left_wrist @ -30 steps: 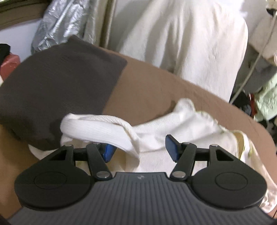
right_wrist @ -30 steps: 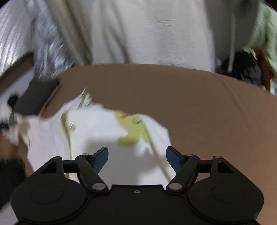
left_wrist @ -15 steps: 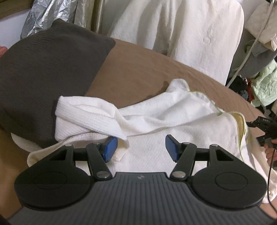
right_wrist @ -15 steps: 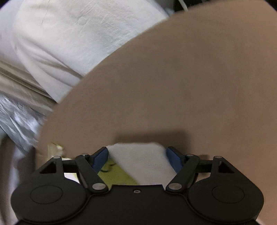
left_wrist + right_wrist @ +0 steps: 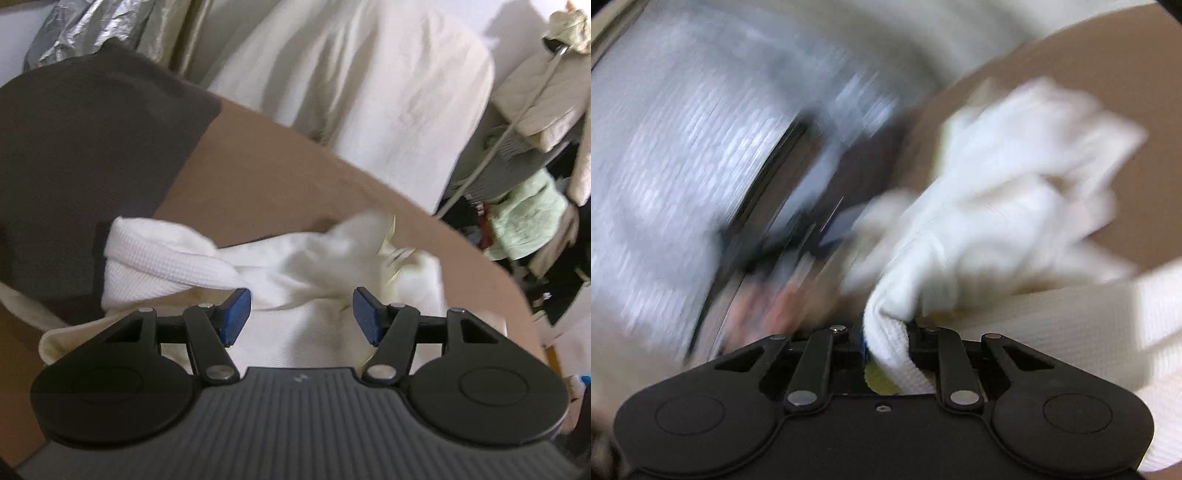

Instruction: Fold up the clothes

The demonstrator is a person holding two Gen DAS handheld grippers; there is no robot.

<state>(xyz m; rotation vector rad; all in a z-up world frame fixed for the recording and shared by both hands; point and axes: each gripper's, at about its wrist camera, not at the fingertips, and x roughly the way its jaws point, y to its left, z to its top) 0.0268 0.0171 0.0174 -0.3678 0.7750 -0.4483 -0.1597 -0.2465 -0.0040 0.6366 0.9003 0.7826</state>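
A white waffle-knit garment (image 5: 310, 332) with yellow trim lies crumpled on the brown bed cover (image 5: 280, 192). One rolled sleeve (image 5: 162, 254) points left. My left gripper (image 5: 299, 314) hovers low over the garment, its blue pads apart and nothing pinched between them. In the blurred right wrist view, my right gripper (image 5: 886, 338) is closing on a bunched fold of the same white garment (image 5: 990, 206); the cloth fills the narrow gap between the pads and trails off to the right.
A dark brown knitted blanket (image 5: 85, 147) covers the bed's left part. A cream cloth (image 5: 351, 92) hangs behind the bed, silver foil (image 5: 85, 33) at the far left. Piled clothes (image 5: 528, 221) stand at the right beyond the bed's edge.
The right gripper swung fast onto the garment and its jaws came together on a fold. The garment's right side has bunched up and shifted. The left gripper tilted slightly and stayed open.
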